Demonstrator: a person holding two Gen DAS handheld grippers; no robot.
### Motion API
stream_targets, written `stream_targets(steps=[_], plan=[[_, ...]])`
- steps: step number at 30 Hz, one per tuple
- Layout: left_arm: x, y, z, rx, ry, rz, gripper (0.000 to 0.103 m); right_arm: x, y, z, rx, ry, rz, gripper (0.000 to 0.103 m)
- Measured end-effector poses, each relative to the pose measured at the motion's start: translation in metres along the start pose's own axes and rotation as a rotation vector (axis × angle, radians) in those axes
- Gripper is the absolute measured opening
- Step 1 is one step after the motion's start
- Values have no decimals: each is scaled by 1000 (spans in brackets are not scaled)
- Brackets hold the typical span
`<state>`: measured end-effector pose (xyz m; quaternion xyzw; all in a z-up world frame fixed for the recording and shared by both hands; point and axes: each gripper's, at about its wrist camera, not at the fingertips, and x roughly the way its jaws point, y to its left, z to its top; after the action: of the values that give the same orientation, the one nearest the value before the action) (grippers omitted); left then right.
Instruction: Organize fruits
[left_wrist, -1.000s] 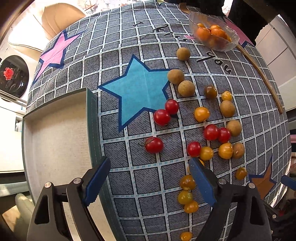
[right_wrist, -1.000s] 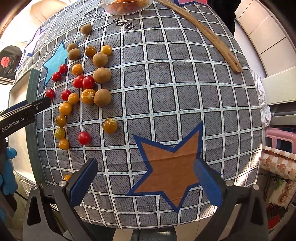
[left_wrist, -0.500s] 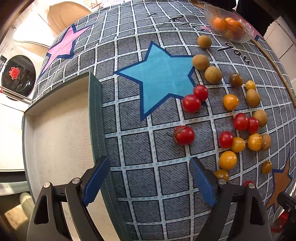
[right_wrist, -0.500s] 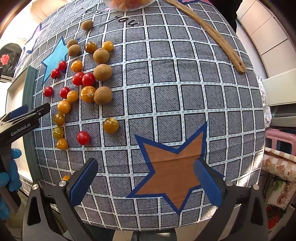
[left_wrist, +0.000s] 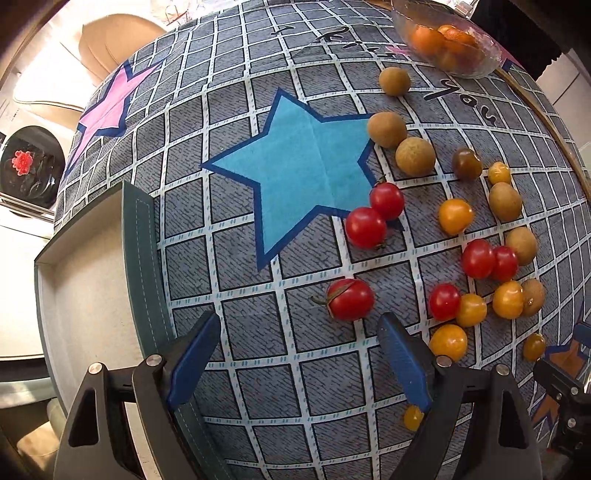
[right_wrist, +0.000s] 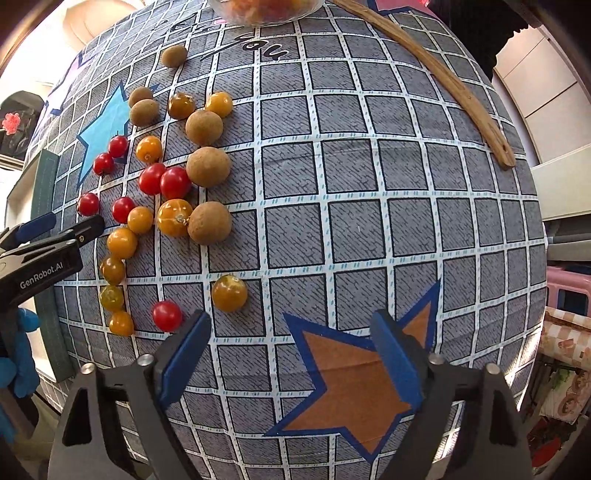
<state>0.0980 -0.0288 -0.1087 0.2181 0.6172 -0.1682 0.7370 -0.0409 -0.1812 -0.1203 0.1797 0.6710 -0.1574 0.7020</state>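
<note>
Loose fruit lies scattered across the grid-patterned cloth (left_wrist: 306, 354) on the worktop: red cherry tomatoes (left_wrist: 350, 299), orange-yellow cherry tomatoes (left_wrist: 455, 216) and tan round fruits (left_wrist: 415, 156), clustered to the right of the cloth's blue star (left_wrist: 299, 162) in the left wrist view. One stemmed red tomato sits apart from the cluster, just ahead of the left tongs (left_wrist: 299, 363). Those tongs point down at the cloth, spread wide, nothing between the blue pads. Left of them, a green-rimmed tray (left_wrist: 142, 258) with a pale inside stands at the cloth's edge. A glass bowl (left_wrist: 476, 66) of orange fruit sits at the far side, near printed lettering. The right tongs (right_wrist: 291, 360) hang over the orange star (right_wrist: 354, 384), jaws closing with only bare cloth between them; a lone orange tomato (right_wrist: 229, 298) and a red one (right_wrist: 167, 316) lie just ahead of its left pad. A wooden stick (right_wrist: 443, 85) curves along the far right. A blue-gloved hand (right_wrist: 16, 354) shows at the left edge.
</note>
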Motion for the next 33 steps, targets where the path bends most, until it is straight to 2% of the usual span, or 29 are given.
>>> stream_targets(steps=[2, 5, 7, 11, 12, 13, 14, 18, 27, 30, 33], plan=[[0, -1, 2, 2, -2, 1, 88, 6, 0, 3, 5, 2, 26, 75], [-7, -12, 0, 7, -3, -26, 71, 15, 14, 4, -15, 1, 55, 67], [-11, -22, -1, 25, -8, -26, 62, 15, 26, -3, -50, -10, 24, 66], [-21, -47, -4, 44, -8, -86, 27, 21, 40, 0, -86, -36, 6, 56], [-24, -54, -6, 51, -7, -99, 18, 23, 42, 2, -93, -45, 4, 47], [-24, -58, -6, 58, -7, -106, 15, 23, 43, 5, -104, -55, 2, 31], [-26, -63, -6, 65, -6, -112, 8, 23, 45, 6, -118, -63, 7, 22], [-33, -73, -20, 48, 3, -160, 6, 17, 45, 18, -106, -54, 88, 22], [-52, -51, -40, -61, -4, -250, 6, 16, 44, 30, -65, -64, 181, 22], [-60, -45, -45, -73, -19, -256, 6, 13, 43, 29, -59, -63, 199, 23], [-68, -26, -54, -94, -36, -258, 6, 0, 47, 11, -67, -75, 209, 23]])
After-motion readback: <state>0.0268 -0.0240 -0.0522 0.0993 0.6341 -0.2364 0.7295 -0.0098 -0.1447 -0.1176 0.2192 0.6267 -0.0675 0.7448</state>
